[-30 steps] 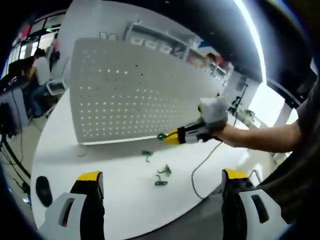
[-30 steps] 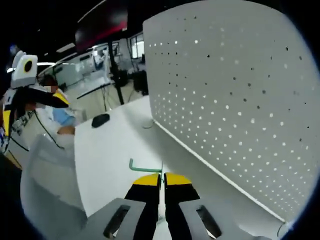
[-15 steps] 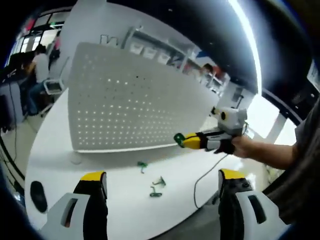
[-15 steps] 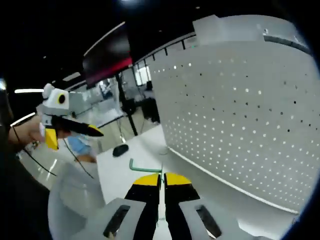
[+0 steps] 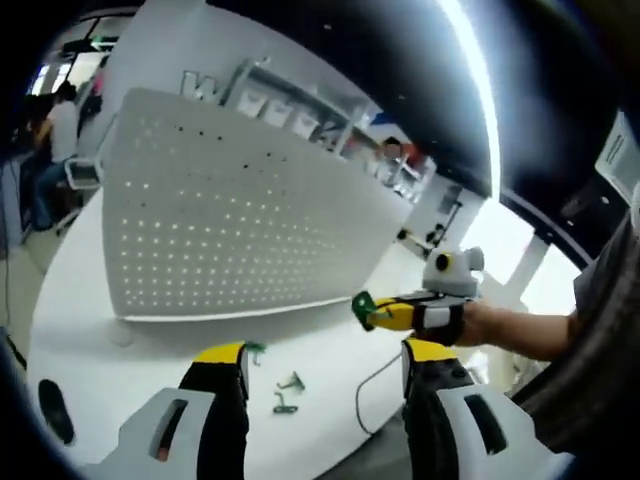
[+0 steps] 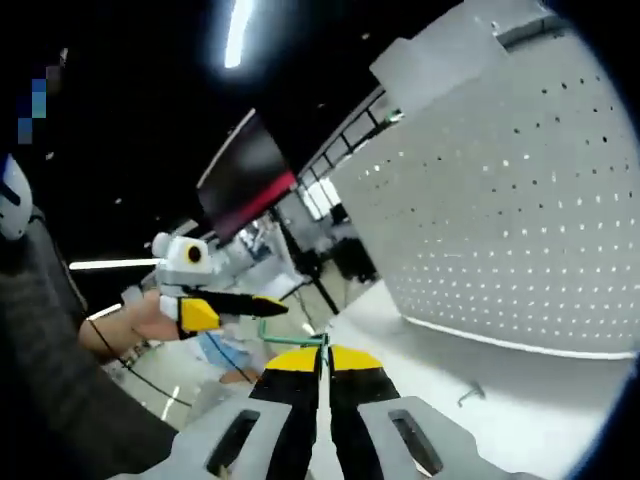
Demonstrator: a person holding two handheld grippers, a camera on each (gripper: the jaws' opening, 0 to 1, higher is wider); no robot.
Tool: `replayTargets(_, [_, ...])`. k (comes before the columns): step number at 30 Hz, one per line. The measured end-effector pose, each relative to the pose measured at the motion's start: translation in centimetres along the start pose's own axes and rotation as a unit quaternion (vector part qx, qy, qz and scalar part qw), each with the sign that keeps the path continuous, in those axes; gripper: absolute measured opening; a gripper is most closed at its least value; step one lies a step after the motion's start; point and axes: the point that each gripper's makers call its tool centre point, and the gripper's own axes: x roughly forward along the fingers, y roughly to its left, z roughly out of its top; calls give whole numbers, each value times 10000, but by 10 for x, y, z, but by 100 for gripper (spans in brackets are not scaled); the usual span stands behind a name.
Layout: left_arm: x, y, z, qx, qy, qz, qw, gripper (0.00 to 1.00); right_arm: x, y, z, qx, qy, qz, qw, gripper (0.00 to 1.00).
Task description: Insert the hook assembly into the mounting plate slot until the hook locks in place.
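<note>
Holding a green hook (image 6: 290,336) in pinched-together jaws, the right gripper (image 6: 322,357) hangs in the air off the white pegboard (image 6: 520,220); in the left gripper view it (image 5: 372,312) comes in from the right, hook tip (image 5: 361,304) near the board's (image 5: 220,215) lower right corner, apart from it. Left gripper (image 5: 320,362) has its jaws spread wide with nothing between them. Loose green hooks (image 5: 288,392) lie on the white desk (image 5: 120,375) in front of the upright board. A black cable (image 5: 365,385) runs over the desk edge.
</note>
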Motion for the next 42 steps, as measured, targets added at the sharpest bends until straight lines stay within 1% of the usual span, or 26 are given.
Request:
replayTargets(1, [1,-2,1,4,0,-70,10000,59,0,6,0,65,-60,117,9999,0])
replayTargets(2, [4,-8,3,-11,-33,-226,9997,56,0,9,-1,108,-79,182,9997,0])
replayTargets(3, [6,-11,5,-40,-69,-339,9994,53,0,17,1,208,-192,360,9990,0])
replayTargets(5, [11,-16,7,-188,-76,-539,9983,49,-1,26,4,404,-346,574,9969,0])
replayTargets(8, [19,-21,9,-217,-88,-684,9974,48,-2,39,12,523,-534,845,9936,0])
replayTargets(10, [22,-28,11,-183,-109,-867,9960,47,-3,46,15,532,-519,1012,9921,0])
replayTargets(12, [22,-38,15,-237,-170,-1134,9931,45,-4,55,20,484,-545,1193,9902,0])
replayTargets(14, [23,-48,19,-351,-215,-1411,9891,44,-4,61,26,554,-640,1354,9872,0])
replayTargets(15, [23,-50,20,-371,-231,-1482,9880,43,-4,62,28,581,-654,1412,9861,0])
replayTargets(18, [21,-57,27,-413,-375,-1718,9835,34,-5,67,33,676,-769,1574,9822,0])
replayTargets(20, [19,-62,32,-531,-471,-1887,9795,30,-6,70,36,739,-852,1663,9796,0])
replayTargets(21, [18,-65,34,-620,-498,-2011,9763,29,-6,72,37,767,-878,1711,9783,0])
replayTargets(23, [16,-70,35,-638,-513,-2168,9728,25,-6,75,39,796,-952,1820,9754,0])
replayTargets(25, [15,-74,35,-647,-534,-2295,9697,20,-6,77,38,825,-918,1875,9745,0])
replayTargets(28, [14,-76,35,-696,-543,-2369,9675,18,-5,85,36,744,-846,1994,9734,0])
replayTargets(30, [15,-78,34,-737,-544,-2437,9655,16,-3,84,35,707,-831,1957,9746,0])
replayTargets(32, [14,-80,34,-719,-549,-2501,9640,12,-3,84,34,706,-810,1957,9748,0])
replayTargets(34, [13,-81,34,-665,-569,-2512,9640,7,-3,86,33,753,-820,2008,9733,0])
replayTargets(38, [13,-81,31,-681,-504,-2508,9643,7,-3,86,30,675,-789,1959,9751,0])
replayTargets(42, [11,-83,28,-566,-473,-2563,9638,5,-4,91,28,562,-759,1957,9761,0])
